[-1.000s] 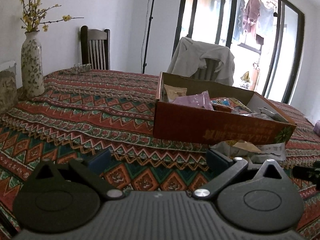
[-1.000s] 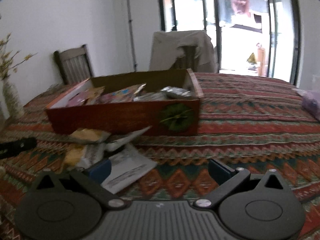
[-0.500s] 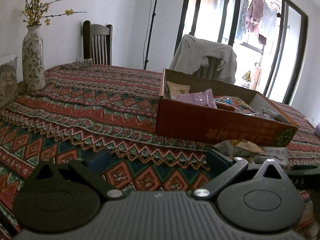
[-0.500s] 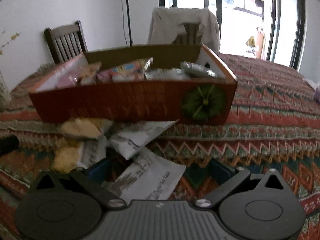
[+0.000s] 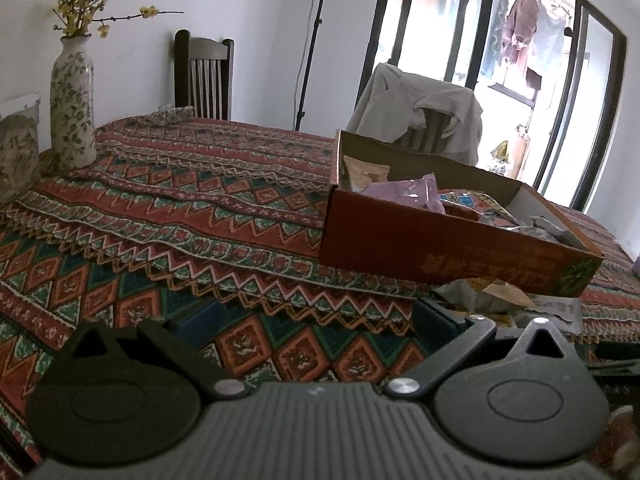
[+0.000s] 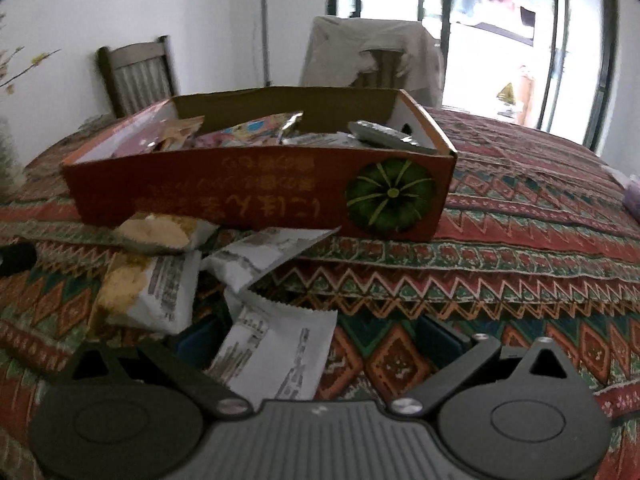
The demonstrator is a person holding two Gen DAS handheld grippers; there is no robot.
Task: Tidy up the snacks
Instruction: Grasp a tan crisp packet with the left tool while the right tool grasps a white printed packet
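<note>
A red cardboard box (image 6: 256,196) holds several snack packets; it also shows in the left wrist view (image 5: 440,248). Loose packets lie on the patterned cloth in front of it: two with yellow snacks (image 6: 160,232) (image 6: 148,292), a white one (image 6: 264,256) and another white one (image 6: 280,352) lying between my right gripper's fingers. My right gripper (image 6: 316,340) is open, low over that packet. My left gripper (image 5: 320,316) is open and empty over the cloth, left of the box; some loose packets (image 5: 492,296) show past its right finger.
A flowered vase (image 5: 72,100) with yellow blossoms stands at the table's far left. A wooden chair (image 5: 204,76) and a chair draped with a pale garment (image 5: 424,108) stand behind the table. A purple item (image 6: 632,196) lies at the right edge.
My right gripper has moved forward and down towards the loose packets, so the white packet now lies between its fingers. My left gripper has shifted only slightly. Both stay open.
</note>
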